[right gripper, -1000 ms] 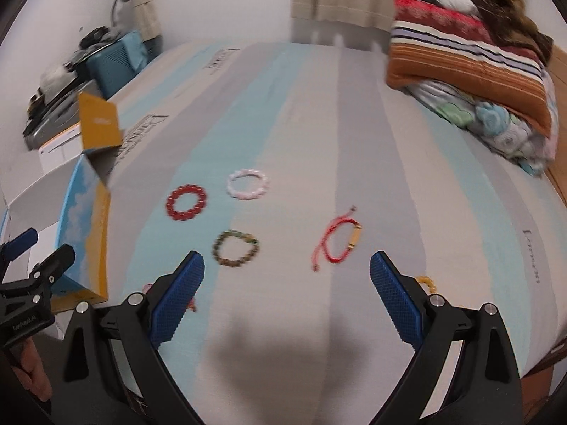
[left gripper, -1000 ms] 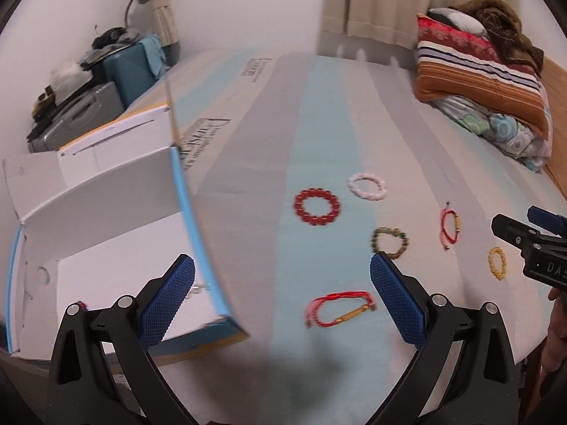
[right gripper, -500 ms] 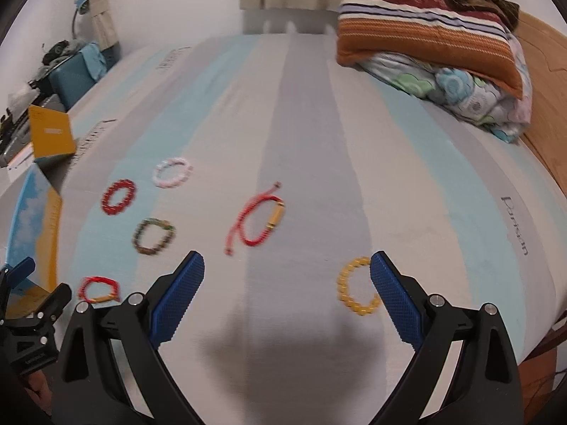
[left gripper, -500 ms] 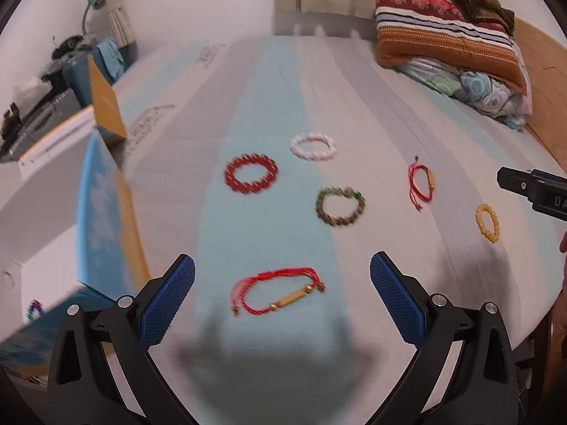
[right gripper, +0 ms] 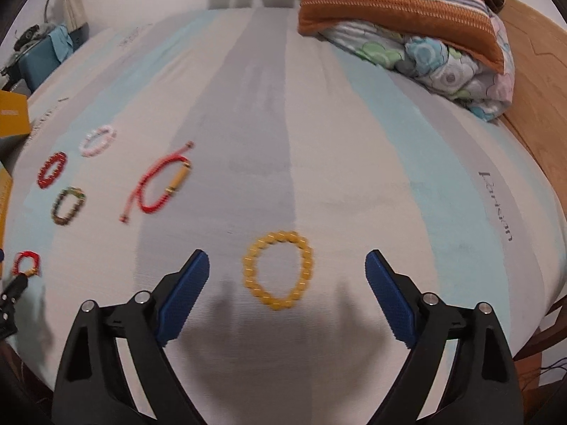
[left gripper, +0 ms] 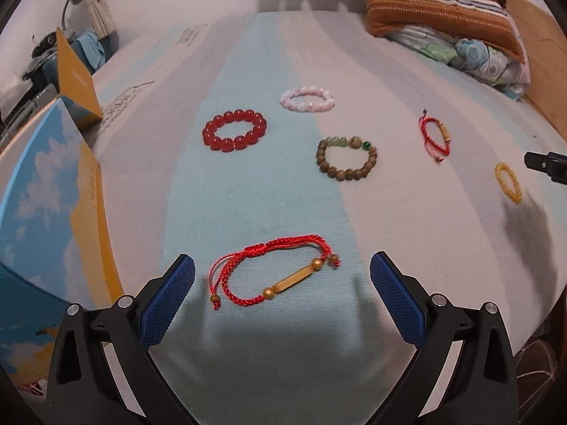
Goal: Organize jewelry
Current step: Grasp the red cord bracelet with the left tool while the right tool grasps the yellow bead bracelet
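Here the left gripper (left gripper: 281, 283) is hovering low over the bed (left gripper: 248, 194) with its blue pads spread wide and gripping nothing; a red cord bracelet with a gold tube (left gripper: 273, 274) is lying flat between the fingers, just ahead of them. At ten o'clock from that gripper a box printed with sky and clouds (left gripper: 49, 191) is standing at the bed's edge; its inside is not showing. Farther out on the striped sheet, from eleven to two o'clock, are lying a red bead bracelet (left gripper: 234, 130), a pink bead bracelet (left gripper: 307, 99), a brown-green bead bracelet (left gripper: 346, 158) and a second red cord bracelet (left gripper: 435, 138).

The right gripper (right gripper: 287, 285) is likewise hanging close above the bed, its fingers wide apart and bare, with a yellow bead bracelet (right gripper: 279, 270) lying on the sheet between the tips, touching neither pad. At one o'clock, well apart, folded quilts and a striped pillow (right gripper: 407, 10) are sitting piled.
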`<state>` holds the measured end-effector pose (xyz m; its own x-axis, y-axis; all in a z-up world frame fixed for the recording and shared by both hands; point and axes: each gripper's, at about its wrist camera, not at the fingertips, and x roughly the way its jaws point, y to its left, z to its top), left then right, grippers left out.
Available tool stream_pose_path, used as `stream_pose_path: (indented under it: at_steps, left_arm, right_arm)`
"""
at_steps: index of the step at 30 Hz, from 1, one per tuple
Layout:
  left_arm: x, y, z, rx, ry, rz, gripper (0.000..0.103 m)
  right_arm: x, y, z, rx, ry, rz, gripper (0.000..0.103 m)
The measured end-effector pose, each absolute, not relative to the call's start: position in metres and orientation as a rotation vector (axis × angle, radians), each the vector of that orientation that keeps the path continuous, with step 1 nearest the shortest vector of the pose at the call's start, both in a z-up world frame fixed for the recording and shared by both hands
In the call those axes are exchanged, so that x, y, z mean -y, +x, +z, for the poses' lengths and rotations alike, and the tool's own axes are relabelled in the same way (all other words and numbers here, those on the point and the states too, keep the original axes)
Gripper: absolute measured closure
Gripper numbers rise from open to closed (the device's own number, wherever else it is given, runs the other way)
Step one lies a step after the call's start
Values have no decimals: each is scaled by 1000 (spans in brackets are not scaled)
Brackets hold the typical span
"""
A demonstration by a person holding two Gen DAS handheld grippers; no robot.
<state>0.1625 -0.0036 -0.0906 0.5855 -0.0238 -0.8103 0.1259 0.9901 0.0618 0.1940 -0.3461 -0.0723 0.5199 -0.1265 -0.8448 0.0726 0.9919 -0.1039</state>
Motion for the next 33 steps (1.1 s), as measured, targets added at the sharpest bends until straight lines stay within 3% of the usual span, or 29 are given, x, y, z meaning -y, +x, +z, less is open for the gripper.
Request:
stream_pose_path:
  at_steps: [7,14,16,19,24,25,30,33]
  left_arm:
    - [1,175,-119,-995,118,-85,6]
    - [1,179,-123,-993,119,-84,7]
    - [2,178,-124,-1003,111,-97,11]
    - [5,177,-124,-1010,110,-120,23]
    - [8,176,-121,-1020,106,-147,52]
    - [8,175,-120,-1023,100,-151,55]
    - [-1,175,-117,-1039,57,-163,90]
    - [-7,175,-115,-1051,30,-176,93]
  right_arm:
    - [371,211,-101,-1067,-26,-150,23]
    - [371,222,-126,-1139,-14,-123,42]
    - [372,224,-126,-1143,-5,-115,47]
    - [371,228,-124,-1150,-11,-96,63]
    - [362,230,-124,-1158,-45,-79,94]
    - [362,230,-124,-1155,-50,-81,94]
    - [357,227,-121,-1144,-57,-112,94]
    - [350,218,-113,-1105,-83,-99,94]
